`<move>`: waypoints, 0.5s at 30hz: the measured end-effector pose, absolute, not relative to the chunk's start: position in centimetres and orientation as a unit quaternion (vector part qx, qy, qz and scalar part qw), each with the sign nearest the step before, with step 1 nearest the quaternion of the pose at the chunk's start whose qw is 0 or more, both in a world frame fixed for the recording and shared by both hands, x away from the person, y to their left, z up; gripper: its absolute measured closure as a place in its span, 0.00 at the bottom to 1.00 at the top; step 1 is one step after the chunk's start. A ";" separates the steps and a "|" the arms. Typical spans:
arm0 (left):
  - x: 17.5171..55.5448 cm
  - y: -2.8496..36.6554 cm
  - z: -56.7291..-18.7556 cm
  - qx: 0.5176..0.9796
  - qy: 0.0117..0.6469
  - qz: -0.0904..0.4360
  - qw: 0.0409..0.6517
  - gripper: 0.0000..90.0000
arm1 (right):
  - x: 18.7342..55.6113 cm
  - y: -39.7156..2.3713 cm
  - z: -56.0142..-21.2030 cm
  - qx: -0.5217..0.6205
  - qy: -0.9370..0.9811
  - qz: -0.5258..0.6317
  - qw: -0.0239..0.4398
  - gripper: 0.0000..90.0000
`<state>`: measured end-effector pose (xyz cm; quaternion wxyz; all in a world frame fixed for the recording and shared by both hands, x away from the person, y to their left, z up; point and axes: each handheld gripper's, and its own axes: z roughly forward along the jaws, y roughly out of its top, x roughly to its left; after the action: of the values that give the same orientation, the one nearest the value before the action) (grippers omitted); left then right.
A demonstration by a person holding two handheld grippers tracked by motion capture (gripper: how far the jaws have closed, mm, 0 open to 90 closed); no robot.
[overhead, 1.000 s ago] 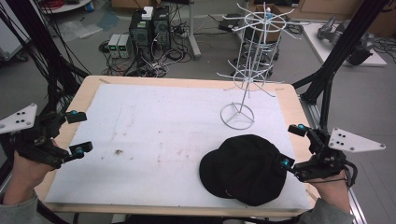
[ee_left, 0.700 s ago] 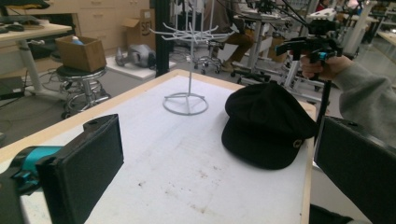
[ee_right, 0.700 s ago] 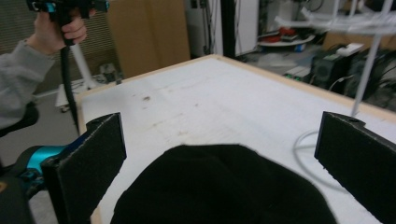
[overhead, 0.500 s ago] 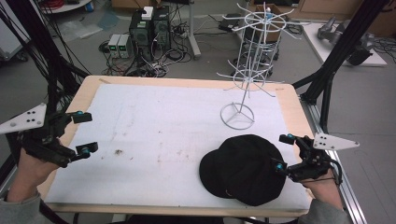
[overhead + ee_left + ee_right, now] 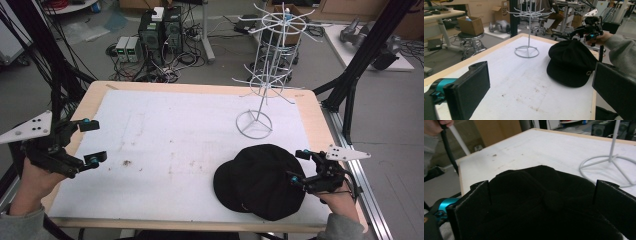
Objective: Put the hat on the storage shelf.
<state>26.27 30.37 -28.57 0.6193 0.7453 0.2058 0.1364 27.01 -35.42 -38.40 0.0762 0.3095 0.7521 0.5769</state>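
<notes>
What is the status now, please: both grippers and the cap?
Left gripper open, at left table edge. Right gripper open, jaws astride the cap, not closed. Rack stands behind cap, apart.

High view: fixed overhead, facing forward and down, covering whole table (image 5: 165,135). Left gripper view: low at table's left edge, looking across toward black cap (image 5: 571,62) and white wire rack (image 5: 527,32). Right gripper view: very close behind cap (image 5: 541,202), rack base (image 5: 610,167) beyond. All three share cap, rack.
</notes>
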 end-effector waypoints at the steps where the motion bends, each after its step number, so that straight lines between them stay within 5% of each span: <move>1: 26.3 30.3 -28.6 0.748 0.205 0.137 0.617 0.02 | 27.1 -35.4 -38.5 0.312 0.752 0.576 0.073 0.01; 15: 26.5 30.1 -28.8 0.750 0.209 0.132 0.613 0.02 | 27.7 -35.1 -39.6 0.321 0.760 0.561 0.068 0.01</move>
<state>26.47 30.13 -28.80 0.6129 0.7504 0.2091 0.1319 27.75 -35.12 -39.61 0.0685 0.3214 0.7597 0.5612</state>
